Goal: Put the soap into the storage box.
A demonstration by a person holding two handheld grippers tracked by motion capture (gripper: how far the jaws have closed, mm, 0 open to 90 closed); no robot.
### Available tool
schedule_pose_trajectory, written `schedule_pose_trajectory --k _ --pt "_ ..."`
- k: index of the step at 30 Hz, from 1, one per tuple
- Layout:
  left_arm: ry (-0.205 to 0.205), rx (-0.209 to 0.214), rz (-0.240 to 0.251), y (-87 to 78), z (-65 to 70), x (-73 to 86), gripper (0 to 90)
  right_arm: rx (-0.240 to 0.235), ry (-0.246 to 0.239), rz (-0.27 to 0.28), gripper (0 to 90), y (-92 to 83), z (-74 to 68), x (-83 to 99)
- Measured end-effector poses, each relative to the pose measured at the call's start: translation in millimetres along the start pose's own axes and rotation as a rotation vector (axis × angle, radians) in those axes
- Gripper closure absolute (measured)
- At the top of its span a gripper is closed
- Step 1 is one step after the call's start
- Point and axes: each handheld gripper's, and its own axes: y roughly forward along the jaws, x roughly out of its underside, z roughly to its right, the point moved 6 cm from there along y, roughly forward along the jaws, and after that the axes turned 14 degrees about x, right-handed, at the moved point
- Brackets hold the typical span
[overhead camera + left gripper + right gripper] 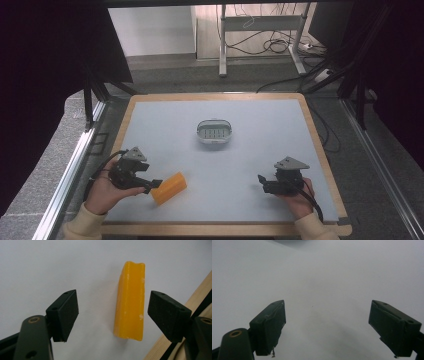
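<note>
Left gripper view: yellow bar between parted, non-touching jaws.

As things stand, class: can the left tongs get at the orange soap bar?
Probably yes. The left tongs stand open with the orange soap bar lying on the table between the pads, touching neither, and nothing blocks it.

Left tongs wide apart, orange block btwn pads, prob. untouched, on grey mat

We see a grey floor beyond the wood-edged table, a metal desk frame, and trailing cables.
</note>
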Motion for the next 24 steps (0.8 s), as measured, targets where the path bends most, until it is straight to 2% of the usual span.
schedule_pose_trajectory --k 7,19,24 --pt "0.007 0.003 -0.032 10.2 3.0 -0.8 25.5 -0.004 -0.01 0.003 14.7 0.0 -0.8 0.1" --pt "0.024 0.001 -0.053 26.3 10.0 -6.5 28.6 0.006 -0.026 0.009 14.7 0.5 -0.5 0.1" --pt "0.03 -0.012 -0.09 38.5 9.9 -5.4 29.9 0.013 -0.027 0.003 14.7 0.9 -0.4 0.8"
